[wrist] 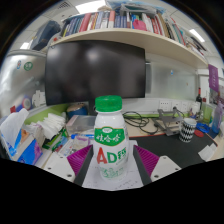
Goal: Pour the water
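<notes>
Bottle (109,140), white with a green cap, upright between my claw's (110,160) pink pads (77,158), both pressed against it; monitor (96,71) beyond.

The bottle (109,145) standing between the fingers looks like smooth, slightly glossy white plastic, with a glossy green plastic cap (108,103) and a printed film label wrapped around its body. The finger pads (148,160) at its sides are matt magenta with a ribbed, rubbery look. Farther off, the monitor (95,70) shows a dark glossy screen, and the shelf (120,36) above it holds paper-covered books.
</notes>
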`<state>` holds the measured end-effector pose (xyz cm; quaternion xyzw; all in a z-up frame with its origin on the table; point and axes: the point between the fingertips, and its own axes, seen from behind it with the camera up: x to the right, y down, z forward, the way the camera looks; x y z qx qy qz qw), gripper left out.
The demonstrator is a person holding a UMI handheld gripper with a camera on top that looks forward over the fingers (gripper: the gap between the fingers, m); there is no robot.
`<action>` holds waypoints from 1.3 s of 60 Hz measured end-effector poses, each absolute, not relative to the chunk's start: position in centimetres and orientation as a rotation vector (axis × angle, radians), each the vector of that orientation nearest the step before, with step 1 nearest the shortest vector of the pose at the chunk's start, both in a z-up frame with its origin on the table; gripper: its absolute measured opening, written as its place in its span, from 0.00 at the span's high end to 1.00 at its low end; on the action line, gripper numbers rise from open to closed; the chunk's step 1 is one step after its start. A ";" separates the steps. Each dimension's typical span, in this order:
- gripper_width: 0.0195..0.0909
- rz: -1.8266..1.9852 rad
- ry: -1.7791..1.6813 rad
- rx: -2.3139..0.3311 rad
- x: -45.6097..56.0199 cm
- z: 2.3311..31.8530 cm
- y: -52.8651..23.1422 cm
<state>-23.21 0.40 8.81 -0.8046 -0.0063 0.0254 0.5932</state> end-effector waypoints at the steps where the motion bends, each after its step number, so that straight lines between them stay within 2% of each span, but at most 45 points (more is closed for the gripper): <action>1: 0.14 0.053 -0.016 -1.864 -23.2 8.8 0.6; 3: 0.21 0.039 -0.019 -1.855 -23.1 8.8 1.0; 8: 0.47 0.057 -0.039 -1.846 -24.0 8.5 1.7; 20: 0.65 0.121 -0.002 -1.815 -24.5 8.6 2.1; 33: 0.68 0.151 0.013 -1.821 -23.6 9.2 2.7; 47: 0.68 0.296 0.121 -1.857 -19.2 12.1 6.4; 51: 0.68 0.416 0.224 -1.861 -17.4 13.1 7.4; 65: 0.68 0.947 0.701 -1.671 -10.3 19.5 11.0; 74: 0.68 1.192 0.963 -1.545 -6.1 21.5 12.8; 78: 0.68 1.273 1.090 -1.484 -4.3 21.3 13.5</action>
